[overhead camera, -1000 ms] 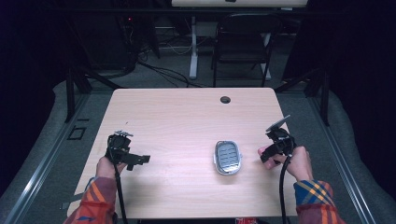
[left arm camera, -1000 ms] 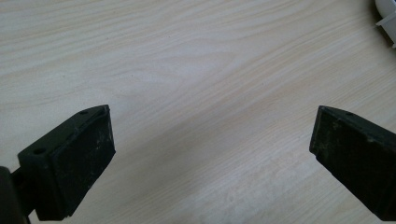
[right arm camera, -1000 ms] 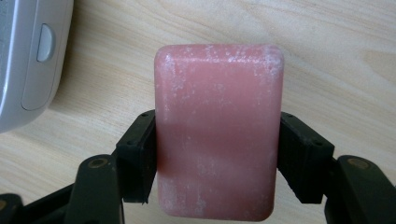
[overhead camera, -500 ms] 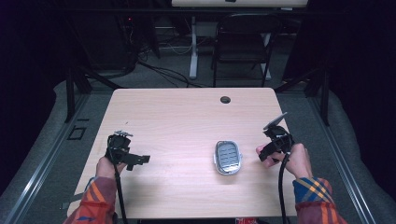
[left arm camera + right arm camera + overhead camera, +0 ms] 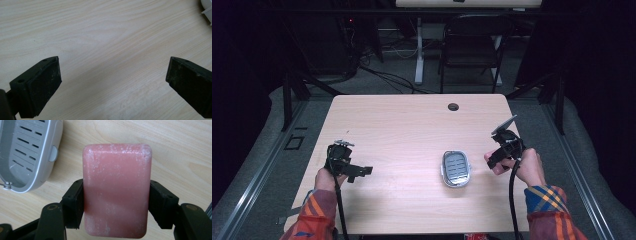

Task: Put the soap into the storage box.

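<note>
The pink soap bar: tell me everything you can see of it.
The pink soap bar is a rounded rectangular block, waxy and translucent-looking, dusted with whitish marks. It is clamped on its two long sides between the right gripper's black fingers, above the wooden table, right of the open grey soap dish and not touching it.

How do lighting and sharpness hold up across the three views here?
High view: table evenly lit, surroundings nearly black, soap dish small and soft. Left gripper view: wood grain crisp, open left gripper throwing a soft shadow. Right gripper view: pink soap bar clamped in the right gripper is sharp, with no glare.
</note>
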`<state>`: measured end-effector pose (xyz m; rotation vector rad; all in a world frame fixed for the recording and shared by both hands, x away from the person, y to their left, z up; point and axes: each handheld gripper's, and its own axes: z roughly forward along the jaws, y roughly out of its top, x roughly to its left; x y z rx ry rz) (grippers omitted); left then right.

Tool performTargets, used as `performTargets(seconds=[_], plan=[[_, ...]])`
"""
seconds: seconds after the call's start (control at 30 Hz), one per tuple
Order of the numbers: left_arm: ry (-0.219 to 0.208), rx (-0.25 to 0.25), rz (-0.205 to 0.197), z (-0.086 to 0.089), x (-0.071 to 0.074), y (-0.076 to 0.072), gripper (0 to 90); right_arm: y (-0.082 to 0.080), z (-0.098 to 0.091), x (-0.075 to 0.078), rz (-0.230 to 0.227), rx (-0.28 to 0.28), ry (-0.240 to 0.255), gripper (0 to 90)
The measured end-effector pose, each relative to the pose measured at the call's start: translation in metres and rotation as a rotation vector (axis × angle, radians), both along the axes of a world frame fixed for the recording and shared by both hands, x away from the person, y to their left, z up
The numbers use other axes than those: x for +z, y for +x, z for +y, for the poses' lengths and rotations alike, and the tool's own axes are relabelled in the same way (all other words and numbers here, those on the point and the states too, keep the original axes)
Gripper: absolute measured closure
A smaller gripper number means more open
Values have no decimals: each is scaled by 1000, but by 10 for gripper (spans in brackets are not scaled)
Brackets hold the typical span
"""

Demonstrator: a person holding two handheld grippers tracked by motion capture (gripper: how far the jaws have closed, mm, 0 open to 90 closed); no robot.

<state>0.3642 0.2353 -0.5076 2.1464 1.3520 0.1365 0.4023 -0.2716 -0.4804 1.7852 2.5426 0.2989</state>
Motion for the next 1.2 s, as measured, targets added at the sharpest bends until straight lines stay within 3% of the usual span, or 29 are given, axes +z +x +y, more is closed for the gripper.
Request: performTargets(seconds=[0.6, 1.2], plan=[[4, 4, 1, -1, 0, 0, 0, 7, 12, 13, -2, 29, -16, 367], [5, 1, -3, -1, 0, 0, 0, 17, 32, 36, -15, 69, -23, 367]])
